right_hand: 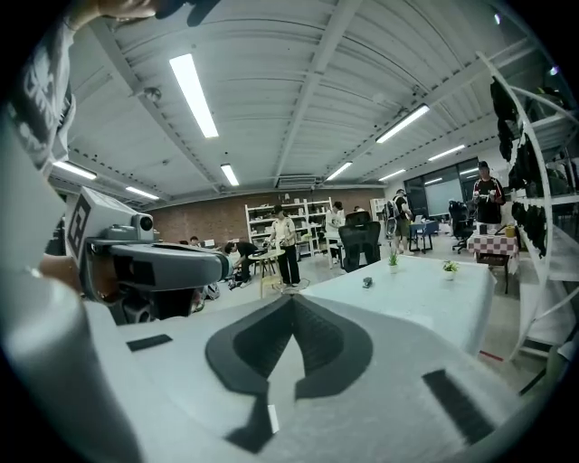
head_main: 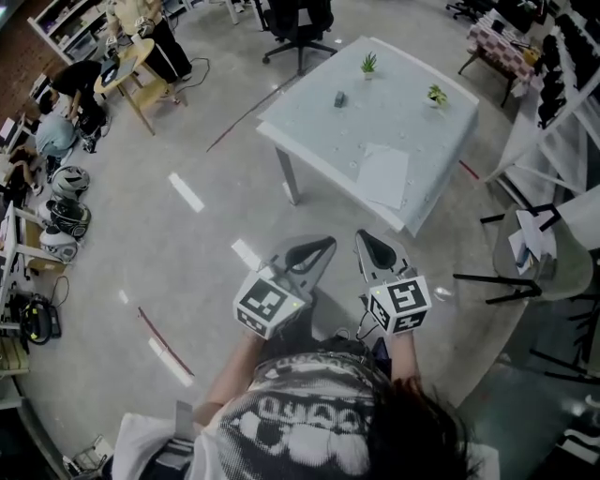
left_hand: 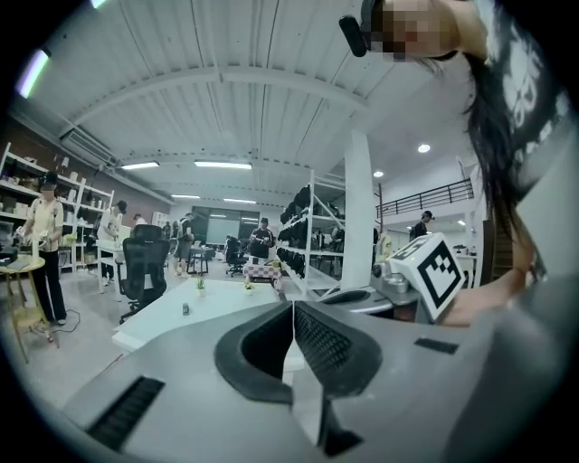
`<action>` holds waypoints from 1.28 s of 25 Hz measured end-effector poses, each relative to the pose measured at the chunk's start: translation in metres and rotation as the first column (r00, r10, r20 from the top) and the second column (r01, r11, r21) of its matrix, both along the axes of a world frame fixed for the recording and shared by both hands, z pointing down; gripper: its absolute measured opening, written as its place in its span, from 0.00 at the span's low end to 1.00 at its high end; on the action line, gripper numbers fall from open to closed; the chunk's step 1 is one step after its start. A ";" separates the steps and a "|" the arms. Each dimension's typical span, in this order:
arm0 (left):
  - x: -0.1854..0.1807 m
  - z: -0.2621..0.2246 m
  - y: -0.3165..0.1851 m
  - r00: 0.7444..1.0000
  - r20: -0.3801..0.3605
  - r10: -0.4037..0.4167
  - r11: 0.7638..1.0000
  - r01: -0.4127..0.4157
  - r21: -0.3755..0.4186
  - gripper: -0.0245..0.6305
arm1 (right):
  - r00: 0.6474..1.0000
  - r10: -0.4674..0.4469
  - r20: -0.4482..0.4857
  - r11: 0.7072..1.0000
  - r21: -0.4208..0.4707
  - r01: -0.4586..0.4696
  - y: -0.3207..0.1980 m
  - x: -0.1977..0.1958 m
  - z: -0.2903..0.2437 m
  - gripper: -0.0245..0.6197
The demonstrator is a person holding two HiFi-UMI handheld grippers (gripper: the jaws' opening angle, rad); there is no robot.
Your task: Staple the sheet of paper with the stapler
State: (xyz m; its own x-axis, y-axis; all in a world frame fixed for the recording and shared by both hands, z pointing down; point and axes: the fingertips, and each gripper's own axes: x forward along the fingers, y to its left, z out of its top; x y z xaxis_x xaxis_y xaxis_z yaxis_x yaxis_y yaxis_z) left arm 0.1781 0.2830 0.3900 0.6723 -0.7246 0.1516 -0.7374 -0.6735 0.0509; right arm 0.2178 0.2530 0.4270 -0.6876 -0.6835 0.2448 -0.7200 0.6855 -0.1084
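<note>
A white sheet of paper (head_main: 384, 175) lies near the front corner of the pale table (head_main: 319, 122). The stapler (head_main: 339, 98), small and dark, sits farther back on the table, and it also shows in the left gripper view (left_hand: 185, 309) and the right gripper view (right_hand: 367, 282). My left gripper (head_main: 326, 244) and right gripper (head_main: 366, 236) are side by side over the floor, short of the table and pointing toward it. Both are shut and empty: the jaws meet tip to tip in the left gripper view (left_hand: 293, 306) and the right gripper view (right_hand: 291, 298).
Two small potted plants (head_main: 368, 64) (head_main: 436, 95) stand at the table's far side. A black office chair (head_main: 295, 23) is behind the table. A round stand with papers (head_main: 544, 248) is to the right. Helmets (head_main: 64, 202) and shelves line the left wall, with people near them.
</note>
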 end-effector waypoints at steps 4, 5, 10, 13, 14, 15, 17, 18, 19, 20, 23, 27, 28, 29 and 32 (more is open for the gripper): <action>-0.037 -0.004 -0.051 0.999 0.002 0.046 0.999 -0.046 0.010 0.04 | 0.999 0.046 -0.016 0.999 -0.016 -0.046 -0.047 -0.036 0.003 0.04; -0.046 -0.007 -0.064 0.999 -0.004 0.053 0.998 -0.053 0.016 0.04 | 0.998 0.059 -0.021 0.998 -0.020 -0.059 -0.058 -0.044 0.004 0.04; -0.092 -0.014 -0.123 0.996 -0.024 0.080 0.996 -0.080 0.029 0.04 | 0.993 0.117 -0.033 0.992 -0.034 -0.118 -0.110 -0.081 0.007 0.04; -0.114 -0.011 -0.149 0.994 -0.030 0.105 0.994 -0.105 0.022 0.04 | 0.987 0.157 -0.039 0.986 -0.042 -0.158 -0.134 -0.097 0.009 0.04; -0.120 -0.010 -0.156 0.993 -0.028 0.117 0.993 -0.116 0.020 0.04 | 0.984 0.173 -0.041 0.984 -0.043 -0.175 -0.141 -0.101 0.010 0.04; -0.125 -0.009 -0.162 0.991 -0.025 0.129 0.992 -0.128 0.018 0.04 | 0.981 0.190 -0.044 0.980 -0.045 -0.192 -0.147 -0.103 0.011 0.04; -0.133 -0.006 -0.174 0.988 -0.020 0.150 0.989 -0.150 0.012 0.04 | 0.973 0.224 -0.052 0.973 -0.052 -0.227 -0.157 -0.106 0.014 0.04; -0.136 -0.004 -0.179 0.987 -0.022 0.159 0.987 -0.159 0.007 0.04 | 0.969 0.239 -0.059 0.968 -0.059 -0.242 -0.160 -0.106 0.016 0.04; -0.139 -0.001 -0.183 0.986 -0.026 0.167 0.986 -0.167 0.002 0.05 | 0.965 0.253 -0.067 0.964 -0.067 -0.257 -0.162 -0.105 0.020 0.04; -0.140 0.001 -0.186 0.984 -0.033 0.174 0.985 -0.174 -0.005 0.05 | 0.961 0.266 -0.075 0.959 -0.075 -0.272 -0.163 -0.103 0.024 0.04; -0.140 0.010 -0.195 0.979 -0.048 0.196 0.980 -0.197 -0.024 0.04 | 0.947 0.304 -0.103 0.944 -0.103 -0.314 -0.166 -0.095 0.038 0.04; -0.131 0.022 -0.204 0.971 -0.060 0.231 0.971 -0.234 -0.050 0.05 | 0.929 0.344 -0.132 0.922 -0.137 -0.361 -0.170 -0.081 0.054 0.04; -0.128 0.024 -0.204 0.969 -0.066 0.239 0.968 -0.243 -0.058 0.05 | 0.925 0.355 -0.138 0.916 -0.146 -0.373 -0.171 -0.077 0.058 0.04; -0.126 0.026 -0.204 0.966 -0.071 0.247 0.966 -0.252 -0.066 0.05 | 0.920 0.364 -0.143 0.910 -0.154 -0.384 -0.171 -0.073 0.061 0.04; -0.124 0.031 -0.208 0.962 -0.078 0.260 0.960 -0.266 -0.083 0.04 | 0.909 0.385 -0.158 0.896 -0.172 -0.409 -0.180 -0.062 0.070 0.04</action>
State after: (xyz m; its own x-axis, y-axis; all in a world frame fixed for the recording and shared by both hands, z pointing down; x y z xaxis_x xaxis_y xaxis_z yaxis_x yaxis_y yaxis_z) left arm 0.0544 0.0754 0.4206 0.8479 -0.5061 0.1577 -0.5279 -0.8333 0.1640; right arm 0.1555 0.0731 0.4972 -0.3268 -0.8232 0.4642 -0.9435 0.3129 -0.1093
